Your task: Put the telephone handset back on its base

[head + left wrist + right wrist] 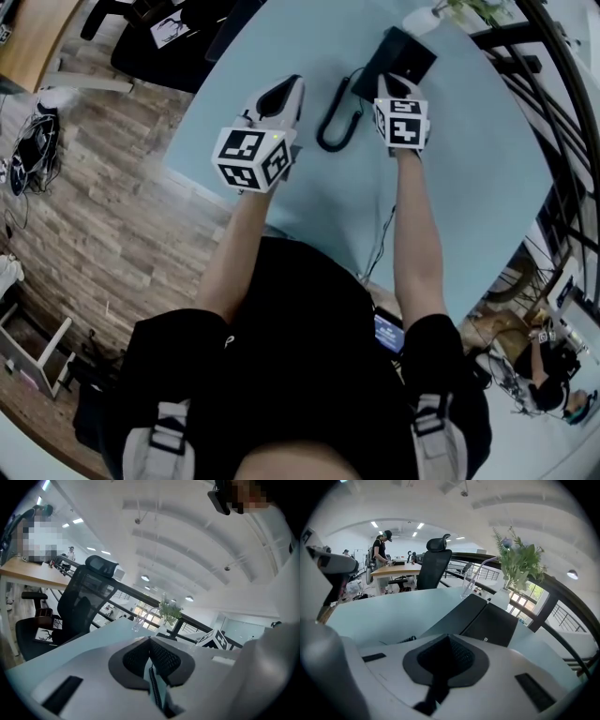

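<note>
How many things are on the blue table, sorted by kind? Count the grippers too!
Grippers: 2, the left gripper and the right gripper
Phone base: 1
Cord: 1
Vase with a plant: 1
Glass: 1
Total: 6

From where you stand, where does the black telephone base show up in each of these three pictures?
Head view: the telephone base sits at the top, right of centre, on the pale table.
Left gripper view: I cannot make it out here.
Right gripper view: it lies near the centre, a flat black slab on the table.
Shared landmark: the plant, which shows in all three views and stands just beyond the base.
</note>
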Demonstrator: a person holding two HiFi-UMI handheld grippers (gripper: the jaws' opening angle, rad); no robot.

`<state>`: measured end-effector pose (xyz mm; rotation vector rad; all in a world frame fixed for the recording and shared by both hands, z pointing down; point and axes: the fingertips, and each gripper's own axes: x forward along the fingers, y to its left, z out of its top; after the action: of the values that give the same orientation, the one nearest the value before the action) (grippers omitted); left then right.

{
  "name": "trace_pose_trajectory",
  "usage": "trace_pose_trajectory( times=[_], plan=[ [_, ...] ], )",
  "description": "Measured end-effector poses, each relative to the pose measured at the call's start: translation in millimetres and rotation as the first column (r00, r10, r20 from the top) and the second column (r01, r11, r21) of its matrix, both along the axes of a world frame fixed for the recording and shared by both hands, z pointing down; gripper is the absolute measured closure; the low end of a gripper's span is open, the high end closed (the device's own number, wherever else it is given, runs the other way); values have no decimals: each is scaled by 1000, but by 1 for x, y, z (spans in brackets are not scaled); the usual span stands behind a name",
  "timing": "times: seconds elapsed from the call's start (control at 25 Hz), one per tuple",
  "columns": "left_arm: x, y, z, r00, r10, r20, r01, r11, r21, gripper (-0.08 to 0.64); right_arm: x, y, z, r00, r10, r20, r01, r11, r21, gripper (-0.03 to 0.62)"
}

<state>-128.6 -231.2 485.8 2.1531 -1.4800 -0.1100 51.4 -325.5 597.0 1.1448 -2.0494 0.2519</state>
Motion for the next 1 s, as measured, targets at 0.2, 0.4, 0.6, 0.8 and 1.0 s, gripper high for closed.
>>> trace_pose_trajectory(
  times=[0.2,0.4,0.6,0.8,1.0],
  plan=[
    [10,-5,-13,999,37,29,-38,999,30,560,-2,2,-3,999,18,45,-17,1000,-12,598],
    [24,-8,-29,993,102,65,-106,992,65,560,-6,8,-45,988,7,152,-20,996,84,598],
    [42,-10,-52,985,147,89,-156,981,111,560,4,19,-106,959,18,284,-72,981,182,598],
    [64,-7,-94,976,182,116,-202,960,194,560,22,43,-185,918,5,396,-138,942,307,598],
    [81,2,-139,970,198,142,-230,935,270,560,40,77,-256,881,-1,474,-223,881,417,598]
  ],
)
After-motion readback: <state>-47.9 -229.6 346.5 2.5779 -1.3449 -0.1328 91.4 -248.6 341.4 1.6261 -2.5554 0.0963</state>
